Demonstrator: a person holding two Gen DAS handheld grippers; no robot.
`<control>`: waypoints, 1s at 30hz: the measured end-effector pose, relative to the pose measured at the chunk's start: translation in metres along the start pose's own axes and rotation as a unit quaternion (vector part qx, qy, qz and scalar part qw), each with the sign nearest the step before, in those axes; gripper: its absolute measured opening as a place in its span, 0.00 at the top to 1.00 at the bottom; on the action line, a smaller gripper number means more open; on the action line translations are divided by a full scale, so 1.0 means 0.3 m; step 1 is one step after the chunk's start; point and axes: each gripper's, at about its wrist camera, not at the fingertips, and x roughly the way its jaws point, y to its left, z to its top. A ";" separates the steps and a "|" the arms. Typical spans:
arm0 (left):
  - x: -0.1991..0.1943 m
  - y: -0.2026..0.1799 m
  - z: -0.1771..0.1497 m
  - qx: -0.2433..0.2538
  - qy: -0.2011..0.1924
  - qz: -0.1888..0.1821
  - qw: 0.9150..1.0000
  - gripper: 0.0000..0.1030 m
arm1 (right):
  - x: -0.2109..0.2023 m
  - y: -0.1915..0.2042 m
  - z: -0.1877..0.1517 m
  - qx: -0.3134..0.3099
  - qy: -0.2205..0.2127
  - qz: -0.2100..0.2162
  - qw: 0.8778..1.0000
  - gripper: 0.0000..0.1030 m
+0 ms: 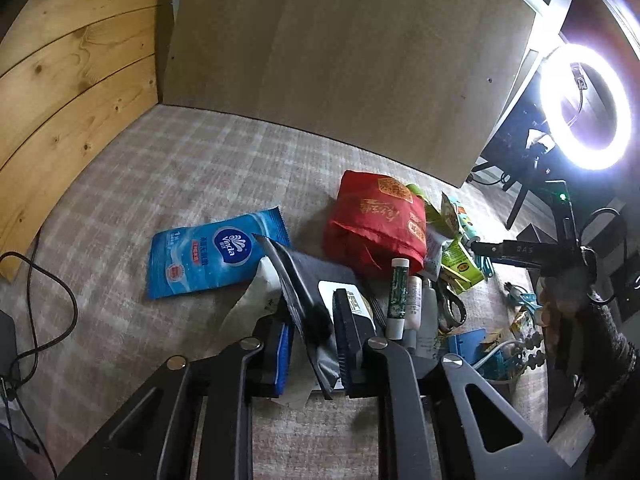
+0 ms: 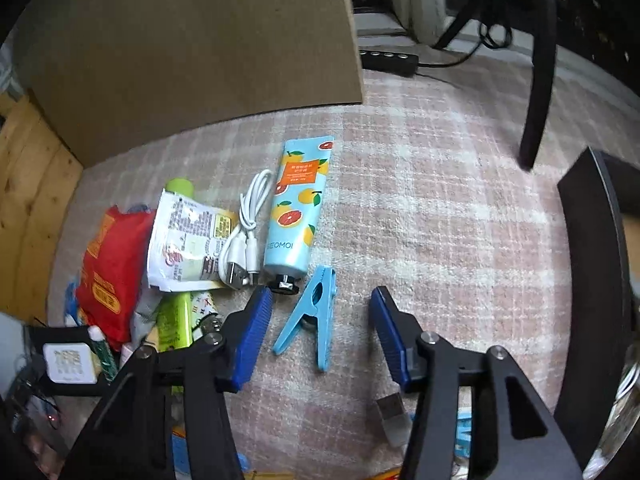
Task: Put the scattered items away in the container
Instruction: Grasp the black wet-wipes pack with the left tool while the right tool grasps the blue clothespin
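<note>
Clothespin (image 2: pixel 310 316) lies between the spread fingers of the right gripper (image 2: pixel 318 334), untouched, long axis running along them, just below the fruit-print tube (image 2: pixel 298 208). Left gripper (image 1: pixel 310 344) is clamped on a dark pouch (image 1: pixel 298 280).

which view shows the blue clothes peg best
The right wrist view: the blue clothes peg lies whole on the checked cloth between the open fingers of the right gripper. In the left wrist view I cannot pick it out among the clutter at right.
</note>
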 end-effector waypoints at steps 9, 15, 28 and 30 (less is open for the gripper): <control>-0.010 -0.004 -0.004 -0.004 -0.006 -0.003 1.000 0.90 | 0.026 0.140 -0.007 -0.119 0.014 -0.060 0.991 0.83; -0.040 -0.019 -0.004 -0.005 -0.012 -0.018 1.000 0.92 | -0.008 0.105 -0.032 -0.082 0.011 -0.013 0.996 0.83; -0.151 -0.055 0.021 0.012 -0.035 -0.025 0.999 0.99 | -0.241 0.009 -0.124 -0.023 -0.069 0.042 0.996 0.83; -0.170 -0.066 0.022 0.019 -0.041 -0.020 0.999 1.00 | -0.272 -0.007 -0.148 -0.016 -0.080 0.047 0.996 0.83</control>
